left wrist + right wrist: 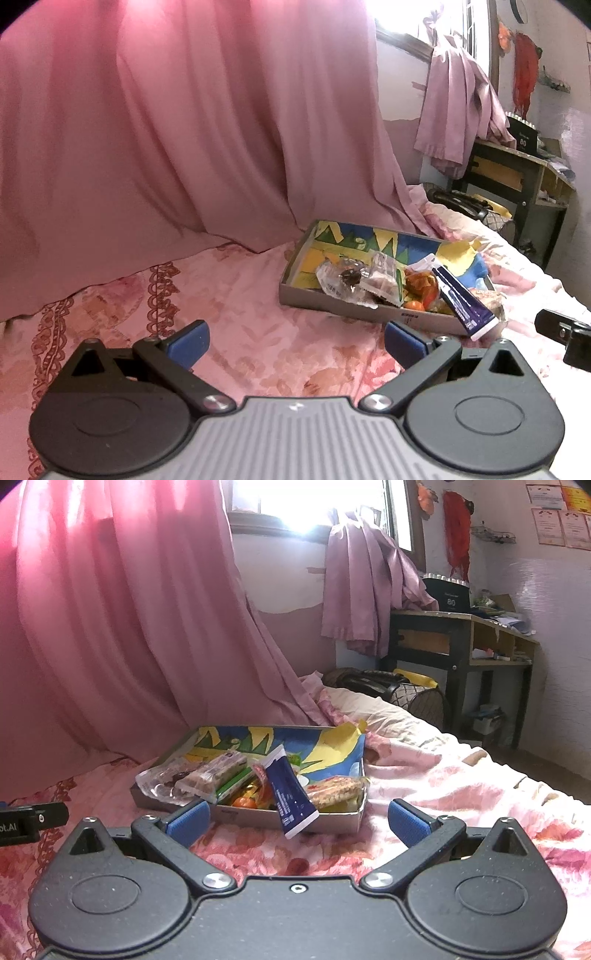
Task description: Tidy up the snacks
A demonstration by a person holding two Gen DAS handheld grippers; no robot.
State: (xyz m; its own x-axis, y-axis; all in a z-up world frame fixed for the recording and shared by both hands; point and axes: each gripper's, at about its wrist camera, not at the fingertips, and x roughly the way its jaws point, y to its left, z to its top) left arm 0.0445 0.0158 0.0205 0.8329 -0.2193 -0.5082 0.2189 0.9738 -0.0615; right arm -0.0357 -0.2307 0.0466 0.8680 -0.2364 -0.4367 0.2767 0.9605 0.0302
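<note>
Hovering low over the bed, both grippers have their fingers spread and hold nothing. The snacks sit heaped in a shallow box just ahead of the right gripper; the left gripper is off to its side. A dark blue packet leans over the near rim, likely the easiest first pick: approach it squarely, pinch its middle, and lift without dragging the box

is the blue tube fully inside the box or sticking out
Sticking out: the blue tube leans over the box front wall, its white crimped end hanging outside.
</note>
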